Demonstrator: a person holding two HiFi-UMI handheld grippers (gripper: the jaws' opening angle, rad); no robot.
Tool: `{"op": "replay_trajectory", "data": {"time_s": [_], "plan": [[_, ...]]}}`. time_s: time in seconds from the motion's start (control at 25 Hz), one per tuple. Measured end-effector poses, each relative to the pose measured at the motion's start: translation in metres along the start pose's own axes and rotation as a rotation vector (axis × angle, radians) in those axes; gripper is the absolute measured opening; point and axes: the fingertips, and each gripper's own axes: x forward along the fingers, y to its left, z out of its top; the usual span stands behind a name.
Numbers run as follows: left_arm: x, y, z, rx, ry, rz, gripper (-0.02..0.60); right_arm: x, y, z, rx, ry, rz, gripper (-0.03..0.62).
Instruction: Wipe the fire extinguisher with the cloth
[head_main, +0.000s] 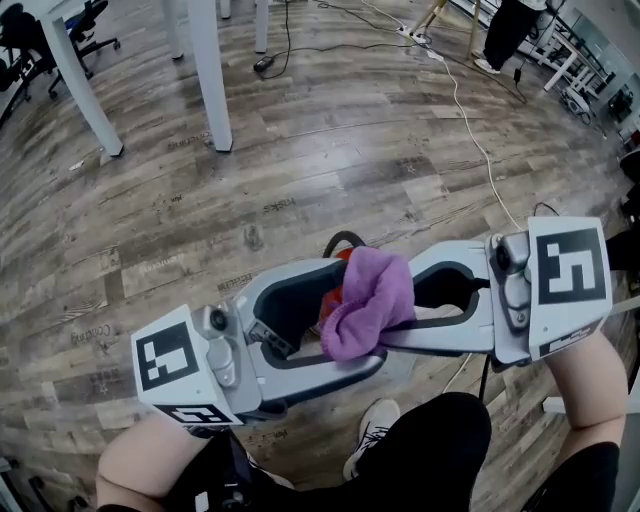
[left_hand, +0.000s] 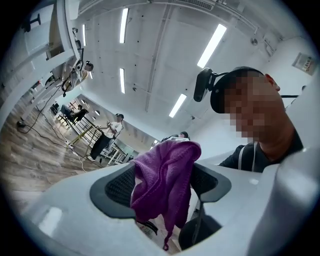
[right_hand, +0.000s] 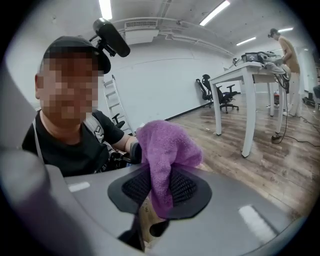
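A purple cloth (head_main: 366, 300) hangs bunched between my two grippers, which face each other over the wooden floor. My right gripper (head_main: 400, 300) is shut on the cloth's right side. My left gripper (head_main: 352, 315) stands wide open, with its jaws above and below the cloth and not pressing on it. In the left gripper view the cloth (left_hand: 165, 185) drapes over a black pad. The right gripper view shows the cloth (right_hand: 165, 155) bunched over a mesh pad. Of the fire extinguisher I see only a red patch (head_main: 333, 293) and a black hose loop (head_main: 343, 240) beneath the grippers.
White table legs (head_main: 210, 75) stand at the back left, with an office chair (head_main: 90, 25) behind them. A white cable (head_main: 470, 120) runs across the floor on the right. My shoe (head_main: 372, 430) is just below the grippers. A person (head_main: 510, 30) stands far back.
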Motion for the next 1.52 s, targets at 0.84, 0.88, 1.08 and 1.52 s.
{"op": "replay_trajectory", "data": {"time_s": [0.84,0.88,1.08,1.52], "plan": [[-0.058,0.057,0.016,-0.041,0.017,0.217,0.104,-0.057,-0.055,0.012,-0.012,-0.224,-0.245,0.023],[-0.061,0.066,0.009,-0.001,0.065,0.26,0.104,-0.071,-0.067,0.012,0.015,-0.288,-0.291,0.003],[-0.054,0.089,-0.044,0.085,0.298,0.365,0.106,-0.124,-0.135,-0.023,0.343,-0.717,-0.446,0.003],[-0.035,0.081,-0.086,-0.026,0.403,0.353,0.107,-0.129,-0.154,-0.078,0.521,-0.997,-0.491,0.003]]}}
